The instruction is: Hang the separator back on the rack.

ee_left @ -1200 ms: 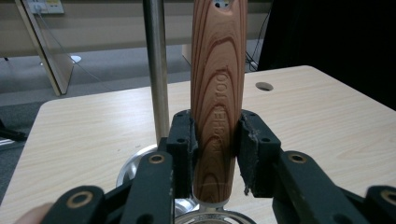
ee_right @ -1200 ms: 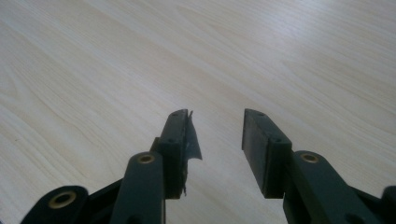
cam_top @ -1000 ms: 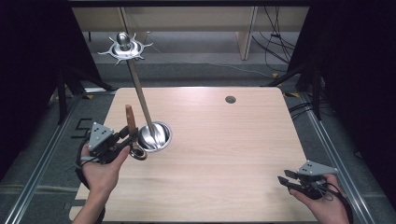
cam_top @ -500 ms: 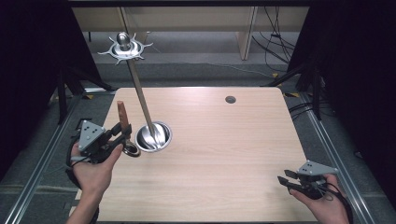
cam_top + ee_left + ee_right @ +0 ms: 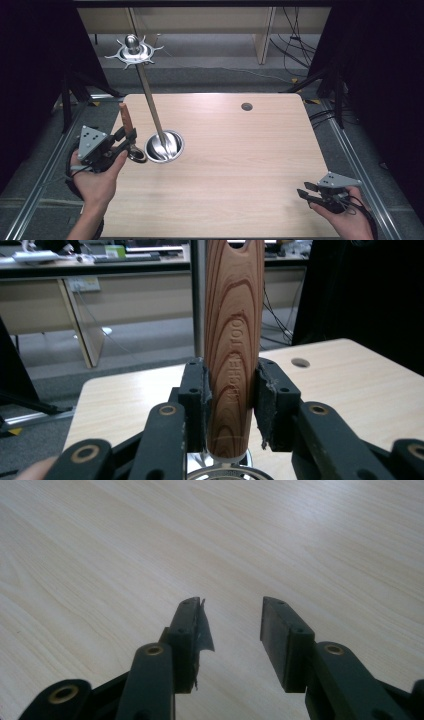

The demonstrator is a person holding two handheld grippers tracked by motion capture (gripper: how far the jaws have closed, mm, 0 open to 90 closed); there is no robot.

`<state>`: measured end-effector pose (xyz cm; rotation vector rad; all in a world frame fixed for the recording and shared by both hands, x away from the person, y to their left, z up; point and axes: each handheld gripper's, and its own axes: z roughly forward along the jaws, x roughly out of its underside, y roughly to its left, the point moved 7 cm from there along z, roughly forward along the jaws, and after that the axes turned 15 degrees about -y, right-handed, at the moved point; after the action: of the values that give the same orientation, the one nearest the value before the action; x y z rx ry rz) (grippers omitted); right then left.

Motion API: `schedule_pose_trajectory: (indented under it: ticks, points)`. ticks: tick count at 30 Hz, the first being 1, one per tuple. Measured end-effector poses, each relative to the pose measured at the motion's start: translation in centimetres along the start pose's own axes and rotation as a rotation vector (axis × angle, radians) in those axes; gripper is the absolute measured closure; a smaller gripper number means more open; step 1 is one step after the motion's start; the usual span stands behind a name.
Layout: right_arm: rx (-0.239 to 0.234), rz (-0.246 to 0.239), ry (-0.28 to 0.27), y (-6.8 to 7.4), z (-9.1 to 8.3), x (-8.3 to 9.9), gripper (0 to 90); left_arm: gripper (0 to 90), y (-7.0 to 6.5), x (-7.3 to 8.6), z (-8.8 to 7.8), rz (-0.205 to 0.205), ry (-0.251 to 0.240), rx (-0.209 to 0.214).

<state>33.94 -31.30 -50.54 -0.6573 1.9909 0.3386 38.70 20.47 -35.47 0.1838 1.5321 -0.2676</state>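
**Utensil pulled off toward left edge**

Right gripper unmoved at near right corner of tabletop, jaws apart, nothing between. Left gripper drawn back from stand to left edge since half a second ago, clamped on upright wooden handle of utensil.

The handle is smooth, glossy reddish wood with bold grain, the stand is polished, mirror-bright metal, the desk is pale matt wood-grain laminate, and the jaws are matt black plastic
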Motion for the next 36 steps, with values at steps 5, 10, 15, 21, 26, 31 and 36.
schedule_pose_trajectory:
  ticks: [5, 10, 15, 21, 26, 31, 36]
  points:
    - [-0.004, 0.002, 0.002, 0.0, 0.0, 0.0, 60.9, 67.5, 0.2, -0.7, 0.2, 0.001, -0.055, -0.027]
    - [0.000, 0.000, 0.001, 0.0, 0.0, 0.0, 60.9, 67.5, 0.1, -1.3, 0.5, 0.004, -0.078, -0.028]
    - [0.000, -0.001, -0.002, 0.0, 0.0, 0.0, 60.9, 67.5, -0.1, -1.7, 0.7, 0.003, -0.094, -0.028]
    - [-0.003, -0.014, -0.009, -0.2, 0.0, 0.0, 60.9, 67.5, -0.3, -2.0, 0.9, 0.001, -0.102, -0.027]
    - [-0.001, 0.001, -0.002, 0.0, -0.1, 0.0, 60.9, 67.5, -0.4, -2.3, 1.0, 0.005, -0.102, -0.022]
    - [-0.002, -0.002, -0.003, -0.1, -0.1, 0.0, 60.9, 67.5, -0.5, -2.5, 1.3, 0.005, -0.102, -0.018]
    - [-0.001, 0.009, -0.001, 0.0, 0.0, 0.0, 60.9, 67.5, -0.7, -2.9, 1.5, 0.009, -0.112, -0.015]
